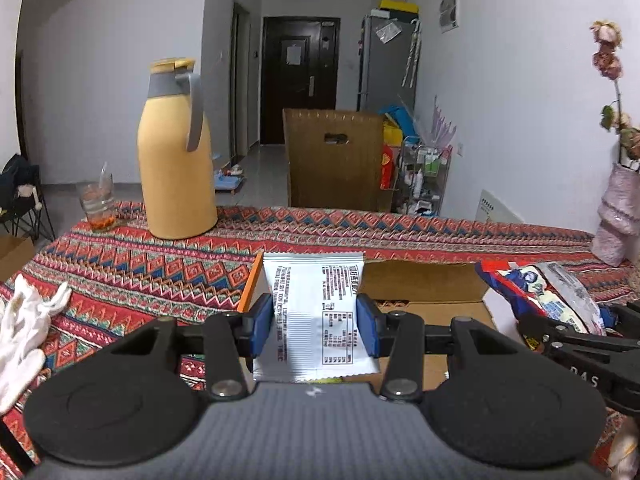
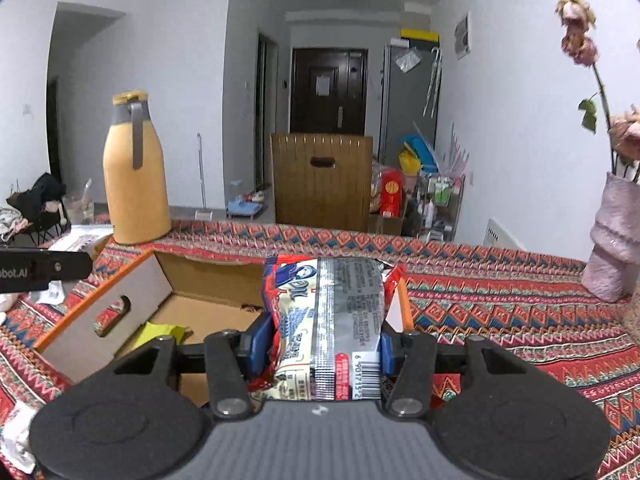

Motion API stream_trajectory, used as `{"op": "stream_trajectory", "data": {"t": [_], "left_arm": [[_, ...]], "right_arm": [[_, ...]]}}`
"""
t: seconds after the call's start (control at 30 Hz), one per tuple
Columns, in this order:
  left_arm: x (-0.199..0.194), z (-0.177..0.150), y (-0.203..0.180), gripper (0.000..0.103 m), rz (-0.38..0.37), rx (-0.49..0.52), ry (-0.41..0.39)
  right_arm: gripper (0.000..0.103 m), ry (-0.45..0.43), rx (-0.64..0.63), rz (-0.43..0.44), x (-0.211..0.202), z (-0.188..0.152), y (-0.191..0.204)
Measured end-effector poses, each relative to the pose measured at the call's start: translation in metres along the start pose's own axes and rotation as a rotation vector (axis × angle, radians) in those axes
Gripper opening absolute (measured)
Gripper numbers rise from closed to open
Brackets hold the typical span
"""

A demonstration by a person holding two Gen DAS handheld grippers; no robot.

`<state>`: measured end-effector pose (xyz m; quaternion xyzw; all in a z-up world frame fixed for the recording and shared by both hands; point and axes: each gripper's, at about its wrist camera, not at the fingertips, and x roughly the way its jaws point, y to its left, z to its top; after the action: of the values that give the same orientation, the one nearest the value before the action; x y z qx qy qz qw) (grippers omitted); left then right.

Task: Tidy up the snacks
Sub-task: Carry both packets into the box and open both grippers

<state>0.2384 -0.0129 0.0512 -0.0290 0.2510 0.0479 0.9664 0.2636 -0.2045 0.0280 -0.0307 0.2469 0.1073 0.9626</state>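
A patterned tablecloth (image 1: 132, 264) covers the table, with a yellow jug (image 1: 176, 152) far left. Near centre sits an open cardboard box (image 2: 120, 300). Over it, the right gripper (image 2: 318, 344) clamps a red-and-white snack bag (image 2: 332, 320); the left gripper (image 1: 316, 324) clamps a white packet (image 1: 316, 312).

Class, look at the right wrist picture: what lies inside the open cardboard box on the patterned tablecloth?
Inside the cardboard box a yellow-green packet lies on the bare brown floor. The right gripper and its red-and-white snack packet cover the box's right part, so anything there is hidden.
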Motion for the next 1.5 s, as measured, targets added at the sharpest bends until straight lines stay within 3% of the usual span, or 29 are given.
{"op": "stream_trajectory", "data": {"t": [0.37,0.73,0.83,0.87,0.93,0.97,1.03,1.5], "left_arm": [[0.04,-0.024,0.009,0.045,-0.013,-0.021,0.058],[0.037,-0.032,0.003,0.047,-0.051,-0.009,0.063],[0.033,-0.031,0.004,0.068,-0.049,-0.016,0.047],[0.031,-0.031,0.004,0.081,-0.042,-0.017,0.034],[0.024,-0.031,0.004,0.093,-0.033,-0.02,0.004],[0.021,-0.03,0.005,0.101,-0.035,-0.022,-0.01],[0.015,-0.03,0.005,0.103,-0.029,-0.028,-0.034],[0.002,-0.025,0.003,0.103,-0.025,-0.042,-0.03]], "right_arm": [[0.05,0.028,0.034,0.03,0.023,-0.018,-0.013],[0.052,0.056,0.032,0.045,0.029,-0.025,-0.011],[0.061,0.042,0.042,0.043,0.026,-0.024,-0.012],[0.065,0.035,0.045,0.045,0.024,-0.024,-0.013],[0.079,0.018,0.058,0.047,0.02,-0.023,-0.016],[0.092,0.006,0.065,0.042,0.017,-0.023,-0.017],[0.103,-0.013,0.078,0.035,0.013,-0.022,-0.019],[0.103,-0.061,0.095,0.011,-0.004,-0.019,-0.023]]}}
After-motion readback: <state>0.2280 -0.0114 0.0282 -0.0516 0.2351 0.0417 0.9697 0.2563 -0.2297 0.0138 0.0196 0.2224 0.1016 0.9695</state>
